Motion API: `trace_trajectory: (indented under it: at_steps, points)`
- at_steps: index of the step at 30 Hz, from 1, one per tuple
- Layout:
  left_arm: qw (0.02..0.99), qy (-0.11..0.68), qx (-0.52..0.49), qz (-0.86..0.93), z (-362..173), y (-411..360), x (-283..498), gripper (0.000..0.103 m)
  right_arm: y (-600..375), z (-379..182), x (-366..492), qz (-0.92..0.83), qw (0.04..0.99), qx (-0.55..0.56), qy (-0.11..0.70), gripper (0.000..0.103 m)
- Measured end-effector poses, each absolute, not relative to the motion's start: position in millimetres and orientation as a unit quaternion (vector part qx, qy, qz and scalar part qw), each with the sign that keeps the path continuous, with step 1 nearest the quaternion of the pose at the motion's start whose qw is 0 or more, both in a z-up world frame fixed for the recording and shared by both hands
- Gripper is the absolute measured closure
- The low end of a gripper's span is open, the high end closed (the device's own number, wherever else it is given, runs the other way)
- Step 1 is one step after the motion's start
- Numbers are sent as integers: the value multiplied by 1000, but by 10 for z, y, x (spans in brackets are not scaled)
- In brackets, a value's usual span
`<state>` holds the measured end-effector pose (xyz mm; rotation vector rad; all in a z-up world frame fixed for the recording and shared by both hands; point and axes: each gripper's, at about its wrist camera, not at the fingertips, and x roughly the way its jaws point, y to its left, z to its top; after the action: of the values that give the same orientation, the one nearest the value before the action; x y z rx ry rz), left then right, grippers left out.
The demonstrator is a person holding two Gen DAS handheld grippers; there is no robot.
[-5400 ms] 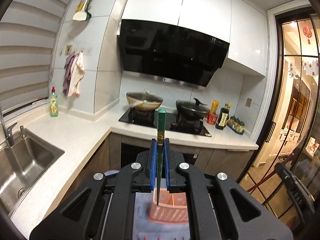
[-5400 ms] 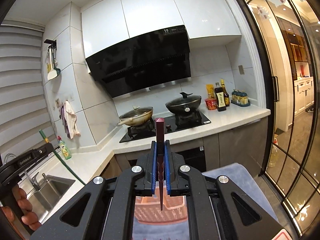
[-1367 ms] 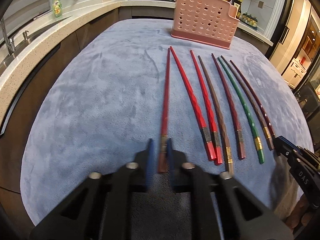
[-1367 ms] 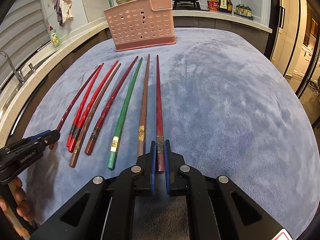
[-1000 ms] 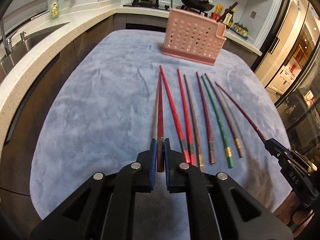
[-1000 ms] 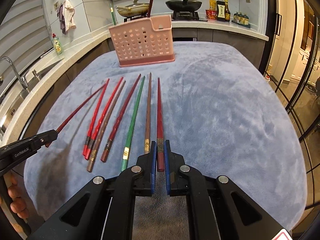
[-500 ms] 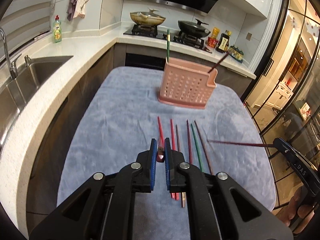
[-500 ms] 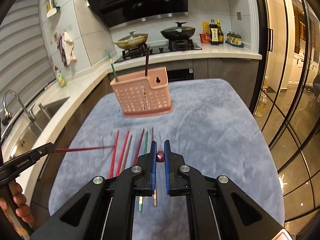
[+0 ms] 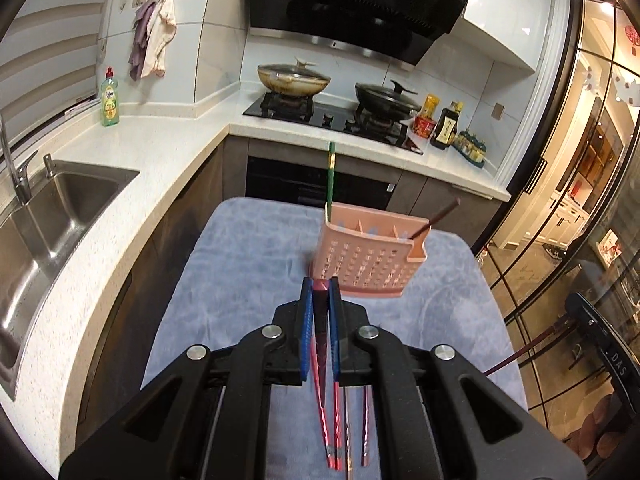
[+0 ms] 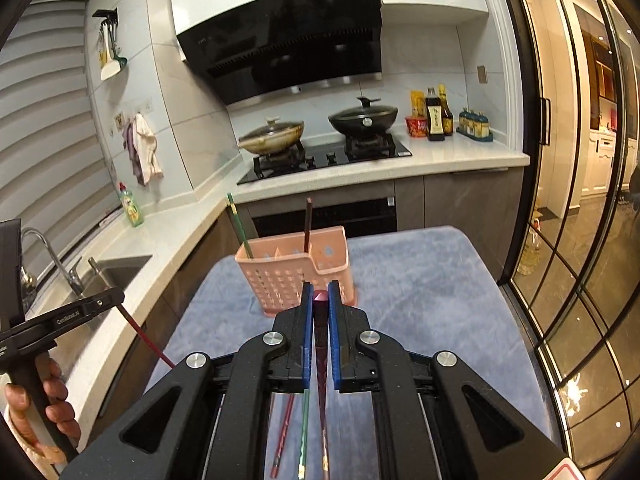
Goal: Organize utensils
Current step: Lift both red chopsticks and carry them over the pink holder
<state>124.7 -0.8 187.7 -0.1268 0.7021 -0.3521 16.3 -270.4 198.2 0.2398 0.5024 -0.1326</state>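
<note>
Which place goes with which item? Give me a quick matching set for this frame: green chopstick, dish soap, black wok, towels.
Items:
1. green chopstick
2. dish soap
3. black wok
4. towels

Places:
A. hanging on the wall
B. standing at the left end of the pink caddy
C. on the counter by the window blinds
D. on the right burner of the stove

Pairs: 1-B, 2-C, 3-D, 4-A

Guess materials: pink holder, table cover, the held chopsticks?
Pink holder: looks like moulded plastic, matt, with regular punched holes. Table cover: a soft pile fabric, plush or microfibre; brush marks show in the nap. Chopstick in the left gripper: glossy red, faceted, probably lacquered wood or resin; cannot tell which.
</note>
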Motion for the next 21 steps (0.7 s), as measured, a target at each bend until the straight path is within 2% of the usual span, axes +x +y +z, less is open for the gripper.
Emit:
trace_trajectory:
  at_steps: [13, 21]
  points:
    - [956, 243, -55, -155, 2812, -392, 1926, 96, -2758, 2850, 1114, -50, 980, 130, 144, 96]
    - [964, 212, -54, -150, 2892, -669, 2404, 96, -2741, 2833, 1755, -57, 981, 114, 147, 96]
